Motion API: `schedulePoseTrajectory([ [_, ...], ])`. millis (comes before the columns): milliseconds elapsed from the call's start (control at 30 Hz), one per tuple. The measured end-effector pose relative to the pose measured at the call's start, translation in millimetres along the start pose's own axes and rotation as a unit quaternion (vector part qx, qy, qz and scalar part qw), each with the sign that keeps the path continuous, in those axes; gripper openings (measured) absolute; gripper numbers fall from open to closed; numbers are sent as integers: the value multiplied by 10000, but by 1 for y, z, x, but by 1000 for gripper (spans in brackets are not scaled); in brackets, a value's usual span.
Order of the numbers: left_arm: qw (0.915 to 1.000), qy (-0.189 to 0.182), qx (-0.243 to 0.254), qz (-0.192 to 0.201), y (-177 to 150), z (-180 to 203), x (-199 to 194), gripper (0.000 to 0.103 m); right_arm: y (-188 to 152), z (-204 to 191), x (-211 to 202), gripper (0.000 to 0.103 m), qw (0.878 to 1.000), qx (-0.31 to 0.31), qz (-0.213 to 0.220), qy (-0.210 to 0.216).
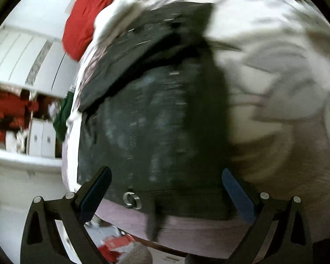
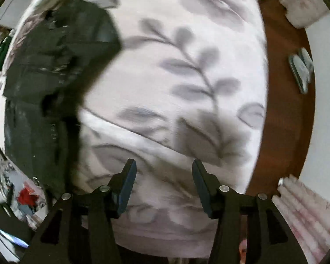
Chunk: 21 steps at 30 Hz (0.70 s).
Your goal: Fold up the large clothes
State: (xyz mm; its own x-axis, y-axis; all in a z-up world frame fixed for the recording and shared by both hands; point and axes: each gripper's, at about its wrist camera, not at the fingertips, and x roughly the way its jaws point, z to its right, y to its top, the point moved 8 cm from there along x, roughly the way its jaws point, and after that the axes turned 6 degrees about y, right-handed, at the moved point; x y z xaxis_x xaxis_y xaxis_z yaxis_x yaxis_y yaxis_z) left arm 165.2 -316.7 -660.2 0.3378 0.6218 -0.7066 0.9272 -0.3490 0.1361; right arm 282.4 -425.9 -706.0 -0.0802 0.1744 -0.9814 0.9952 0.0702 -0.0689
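Left wrist view, heavily blurred. Dark charcoal garment of denim-like cloth spread on the pale bedspread with grey leaf print, filling the centre of the frame, long axis running from bottom centre up toward upper centre. Near hem with a silver metal ring at lower centre, just at the bed's near edge. A folded-over flap across the garment's upper part. Left gripper spread wide, nothing between its blue-padded fingers, straddling that hem from just short of it; contact not discernible. Red bundle of cloth at upper left on the bed, green cloth hanging off the left side, shelves beyond.

Right wrist view. Same garment pushed to the left third of the frame, well left of the right gripper. Right gripper partly open, empty, over bare bedspread. Brown wooden floor along the right edge.

Judged from this: left gripper much the nearer, facing along the garment's length; hem the natural hold. Wide clear bedspread to the right for laying a fold; left side cramped by the bed edge.
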Motion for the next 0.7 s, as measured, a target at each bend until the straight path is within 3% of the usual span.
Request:
schedulePoseTrajectory([
  [133, 9988, 307, 293, -256, 0, 27, 19, 103, 6, 18, 6, 55, 9990, 403, -29, 184],
  [300, 9983, 269, -59, -523, 6, 17, 37, 102, 34, -3, 14, 55, 9988, 260, 98, 395],
  [333, 9979, 249, -182, -569, 8, 11, 39, 95, 39, -8, 13, 55, 9985, 210, 98, 500],
  [367, 9977, 243, -247, -583, 9, 7, 39, 58, 45, -15, 12, 55, 9975, 159, 111, 681],
  [400, 9972, 217, -365, -612, 10, 1, 40, 34, 55, -24, 9, 55, 9951, 119, 153, 972],
  [433, 9955, -139, -630, -700, 10, -6, 41, 10, 63, -30, 8, 56, 9921, 92, 188, 1233],
  [500, 9874, -698, -1179, -797, 11, -22, 42, 8, 85, -47, 10, 67, 9798, 73, 301, 1978],
  [567, 9804, -960, -1522, -809, 12, -38, 42, 7, 102, -59, 18, 70, 9671, 129, 306, 2521],
  [633, 9785, -996, -1643, -751, 12, -52, 40, 6, 125, -73, 33, 71, 9474, 419, 164, 3168],
  [700, 9783, -989, -1695, -668, 14, -65, 37, 6, 142, -88, 53, 72, 9186, 809, -26, 3868],
])
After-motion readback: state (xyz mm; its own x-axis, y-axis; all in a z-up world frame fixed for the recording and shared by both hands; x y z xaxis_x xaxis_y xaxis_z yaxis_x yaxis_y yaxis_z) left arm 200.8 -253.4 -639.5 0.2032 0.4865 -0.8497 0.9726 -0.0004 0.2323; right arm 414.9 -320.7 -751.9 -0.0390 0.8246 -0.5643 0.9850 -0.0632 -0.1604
